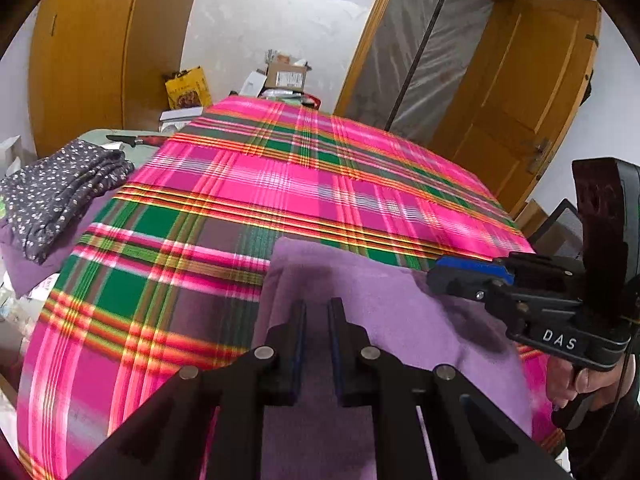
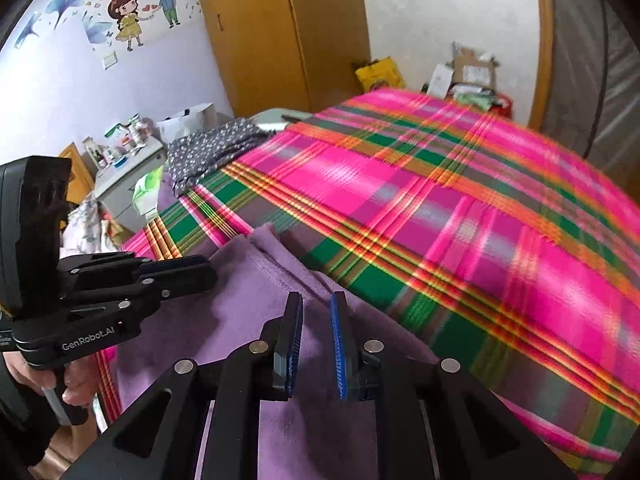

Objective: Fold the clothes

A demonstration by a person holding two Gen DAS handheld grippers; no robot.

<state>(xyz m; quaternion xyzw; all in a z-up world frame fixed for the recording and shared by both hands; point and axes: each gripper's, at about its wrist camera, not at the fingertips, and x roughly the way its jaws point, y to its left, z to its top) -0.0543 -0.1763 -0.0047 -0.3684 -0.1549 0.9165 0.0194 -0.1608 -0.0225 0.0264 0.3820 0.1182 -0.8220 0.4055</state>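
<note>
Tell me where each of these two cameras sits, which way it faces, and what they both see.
Left wrist: sits on the left gripper, looking down its fingers over the purple garment and plaid bedspread toward the door; the right gripper and a hand show at right.
Right wrist: sits on the right gripper, facing the same bed and the wardrobe; the left gripper and a hand show at left.
Shared: purple garment, bedspread, dotted grey garment, each other's gripper.

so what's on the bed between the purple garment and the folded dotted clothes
Only bare plaid blanket. In the left wrist view, nothing else lies on the stretch from the purple garment to the dotted clothes at the bed's far left edge.
</note>
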